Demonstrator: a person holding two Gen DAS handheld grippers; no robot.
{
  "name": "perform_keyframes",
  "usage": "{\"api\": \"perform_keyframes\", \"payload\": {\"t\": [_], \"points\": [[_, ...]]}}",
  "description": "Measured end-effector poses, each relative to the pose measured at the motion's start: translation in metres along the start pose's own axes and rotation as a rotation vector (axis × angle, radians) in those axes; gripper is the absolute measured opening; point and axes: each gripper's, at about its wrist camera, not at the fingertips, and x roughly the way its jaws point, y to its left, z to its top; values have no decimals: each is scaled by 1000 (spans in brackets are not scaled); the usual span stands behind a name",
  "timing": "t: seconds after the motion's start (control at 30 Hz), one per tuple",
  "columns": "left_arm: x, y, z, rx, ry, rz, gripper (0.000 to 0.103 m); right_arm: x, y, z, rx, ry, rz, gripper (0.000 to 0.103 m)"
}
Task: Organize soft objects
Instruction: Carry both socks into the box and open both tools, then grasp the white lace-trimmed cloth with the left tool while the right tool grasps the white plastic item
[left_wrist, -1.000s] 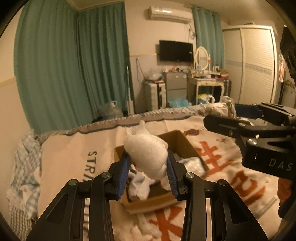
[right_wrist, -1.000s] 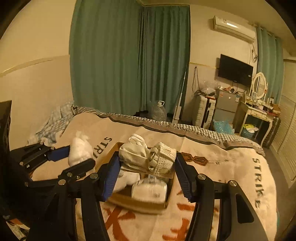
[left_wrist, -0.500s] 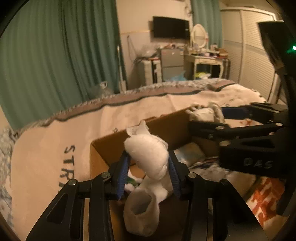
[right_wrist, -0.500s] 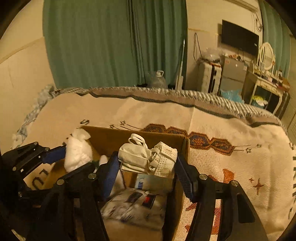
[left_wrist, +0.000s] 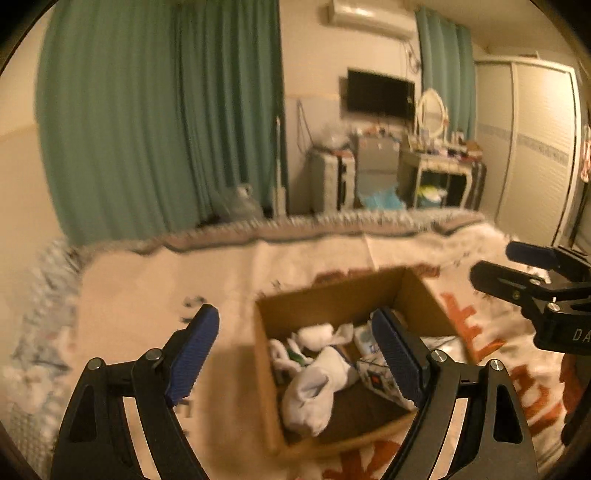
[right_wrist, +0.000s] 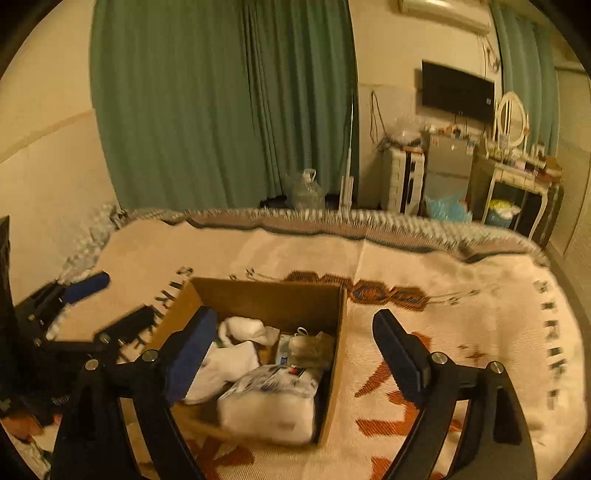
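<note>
A brown cardboard box (left_wrist: 332, 291) (right_wrist: 266, 291) sits on the bed blanket. Inside lie white socks (left_wrist: 314, 387) (right_wrist: 229, 365), a beige bundle (right_wrist: 314, 347) and a white printed soft packet (right_wrist: 273, 398) (left_wrist: 380, 380). My left gripper (left_wrist: 295, 343) is open and empty, above the box's left wall; it also shows at the left of the right wrist view (right_wrist: 92, 299). My right gripper (right_wrist: 291, 350) is open and empty over the box's right wall; it also shows at the right of the left wrist view (left_wrist: 517, 269).
The beige blanket (right_wrist: 443, 295) with orange print covers the bed. Green curtains (right_wrist: 221, 110) hang behind it. A wall runs along the left (right_wrist: 44, 155). A dresser with clutter (right_wrist: 513, 184) and a wardrobe (left_wrist: 535, 147) stand beyond the foot of the bed.
Both grippers opened. The white sock left my left gripper and the beige bundle left my right gripper; both now lie in the box. Both grippers pulled back and up.
</note>
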Motion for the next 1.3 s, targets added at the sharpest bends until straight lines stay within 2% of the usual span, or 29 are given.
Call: {"api": "perform_keyframes", "payload": {"t": [0.03,0.07,0.13,0.17,0.23,0.37,0.5,0.67,0.8,1.03,1.17,1.3], "points": [[-23,2,4,4,-32,8,86,-14,4,3,-7,-14,-2,89],[-36,4,8,8,-51,18,91,-33,9,5,-15,-29,-3,92],[-69,4,12,32,-79,74,95,-68,18,9,-26,-52,-2,102],[-83,5,13,43,-94,102,95,-80,22,9,-27,-58,-3,103],[-105,7,10,51,-109,114,95,-110,31,8,-27,-79,4,103],[-126,12,-4,47,-64,119,95,-142,42,-2,-40,-89,2,103],[-120,12,-31,48,2,122,95,-154,50,-25,-60,-73,0,103],[-87,11,-81,25,120,83,95,-133,56,-63,-69,-4,7,103],[-56,5,-117,13,209,63,95,-96,58,-91,-77,69,18,103],[13,-7,-172,39,444,9,94,-26,52,-126,-65,200,47,103],[34,-13,-186,77,499,31,93,6,46,-139,-55,258,68,103],[49,-14,-188,86,498,58,93,30,39,-151,-19,312,90,103]]}}
